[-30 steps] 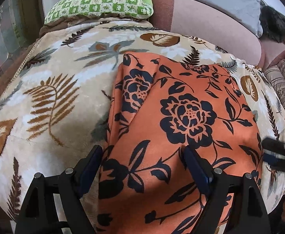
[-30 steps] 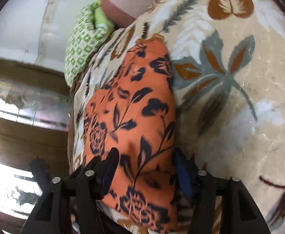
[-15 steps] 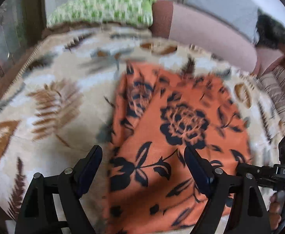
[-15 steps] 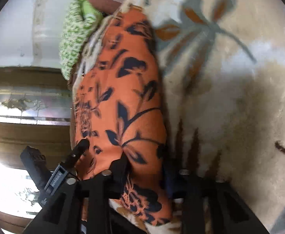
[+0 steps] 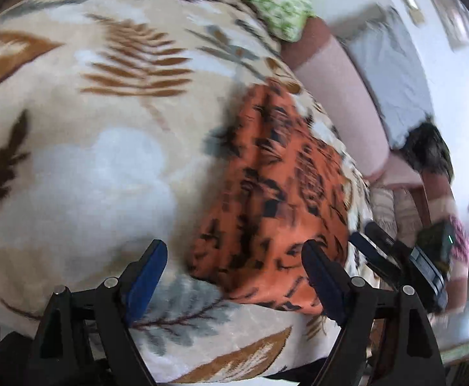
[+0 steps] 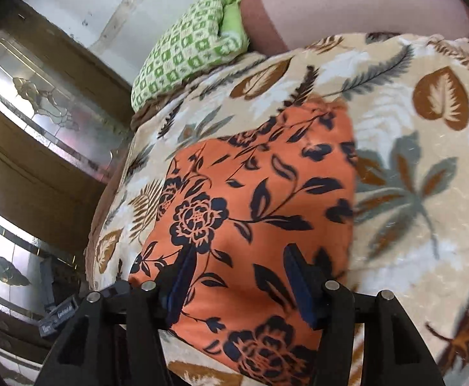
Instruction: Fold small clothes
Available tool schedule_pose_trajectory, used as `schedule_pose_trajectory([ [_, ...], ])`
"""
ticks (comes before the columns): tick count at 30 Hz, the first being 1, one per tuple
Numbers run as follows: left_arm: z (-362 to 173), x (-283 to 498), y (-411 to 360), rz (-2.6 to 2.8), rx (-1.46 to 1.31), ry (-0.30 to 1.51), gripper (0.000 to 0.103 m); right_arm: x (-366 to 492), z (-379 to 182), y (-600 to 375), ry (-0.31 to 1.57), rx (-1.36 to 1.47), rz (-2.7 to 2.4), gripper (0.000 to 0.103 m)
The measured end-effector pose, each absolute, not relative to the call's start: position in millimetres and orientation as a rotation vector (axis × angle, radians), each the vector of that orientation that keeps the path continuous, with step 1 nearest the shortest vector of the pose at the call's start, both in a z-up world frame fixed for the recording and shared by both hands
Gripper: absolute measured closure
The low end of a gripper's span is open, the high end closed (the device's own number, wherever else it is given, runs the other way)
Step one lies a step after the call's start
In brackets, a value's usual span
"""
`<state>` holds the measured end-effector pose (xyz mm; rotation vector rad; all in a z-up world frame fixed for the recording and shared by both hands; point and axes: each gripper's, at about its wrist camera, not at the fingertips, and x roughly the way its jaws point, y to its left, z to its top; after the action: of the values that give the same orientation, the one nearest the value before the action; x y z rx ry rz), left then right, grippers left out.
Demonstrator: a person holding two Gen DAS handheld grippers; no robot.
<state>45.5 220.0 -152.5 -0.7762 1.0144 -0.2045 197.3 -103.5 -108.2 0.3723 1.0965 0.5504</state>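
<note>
Left gripper (image 5: 234, 276), low in its frame, stands wide with nothing between its pads. Right gripper (image 6: 239, 284), at bottom centre of its view, is half spread above the garment, gripping nothing that I can see. Blanket (image 6: 411, 193) fills most of both views. Orange floral garment (image 6: 260, 199) lies on it, centre frame. Green pillow (image 6: 189, 51) sits at upper left.

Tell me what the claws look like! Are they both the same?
Yes, they match. The left claw has two black plastic fingers shaped like open frames, with round silver bolts on top and dark blue pads on the inner faces. The right claw is built the same: black frames, silver bolts, blue pads. No cables show, and no sleeve can be told for sure.
</note>
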Motion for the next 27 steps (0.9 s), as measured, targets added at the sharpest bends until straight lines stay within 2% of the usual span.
schedule_pose_trajectory([
  [2, -151.3, 50.5, 210.8, -0.212, -0.706, 1.011, 0.025, 199.5, -116.2, -100.9, 1.129, 0.374, 0.550, 0.043],
  [4, -161.8, 60.8, 210.8, -0.200, -0.688, 1.069, 0.077, 207.5, -123.6, -90.5, 1.139, 0.370, 0.544, 0.043],
  [6, -163.1, 68.0, 214.7, -0.204, -0.694, 1.070, 0.080, 208.7, -124.2, -90.3, 1.139, 0.366, 0.559, 0.043],
  [8, -142.5, 65.7, 208.3, -0.218, -0.608, 0.999, 0.084, 209.7, -124.6, -89.9, 1.139, 0.351, 0.566, 0.043],
  [9, -137.0, 63.8, 204.5, -0.221, -0.567, 0.978, 0.089, 210.0, -127.8, -90.8, 1.145, 0.346, 0.571, 0.043],
  [12, -180.1, 76.5, 212.9, -0.177, -0.660, 1.113, 0.088, 211.9, -138.7, -94.2, 1.156, 0.387, 0.582, 0.043],
  [15, -159.5, 77.5, 214.8, -0.199, -0.671, 1.090, 0.087, 210.7, -136.6, -91.3, 1.153, 0.360, 0.586, 0.042],
  [17, -136.3, 77.7, 210.6, -0.210, -0.611, 1.034, 0.083, 211.0, -137.3, -91.7, 1.153, 0.360, 0.595, 0.041],
  [18, -128.8, 78.9, 211.6, -0.218, -0.594, 1.010, 0.071, 211.3, -137.8, -93.3, 1.153, 0.375, 0.597, 0.041],
  [19, -115.3, 83.2, 211.4, -0.232, -0.581, 0.963, 0.051, 211.1, -138.3, -94.5, 1.153, 0.391, 0.597, 0.041],
  [21, -101.1, 97.8, 213.0, -0.235, -0.561, 0.897, 0.028, 210.5, -138.5, -94.3, 1.152, 0.398, 0.601, 0.040],
  [23, -97.9, 126.1, 213.1, -0.234, -0.528, 0.890, 0.028, 210.0, -137.9, -93.4, 1.151, 0.390, 0.604, 0.039],
  [27, -126.2, 188.2, 210.8, -0.273, -0.552, 1.002, 0.028, 209.3, -138.1, -95.0, 1.148, 0.402, 0.614, 0.039],
])
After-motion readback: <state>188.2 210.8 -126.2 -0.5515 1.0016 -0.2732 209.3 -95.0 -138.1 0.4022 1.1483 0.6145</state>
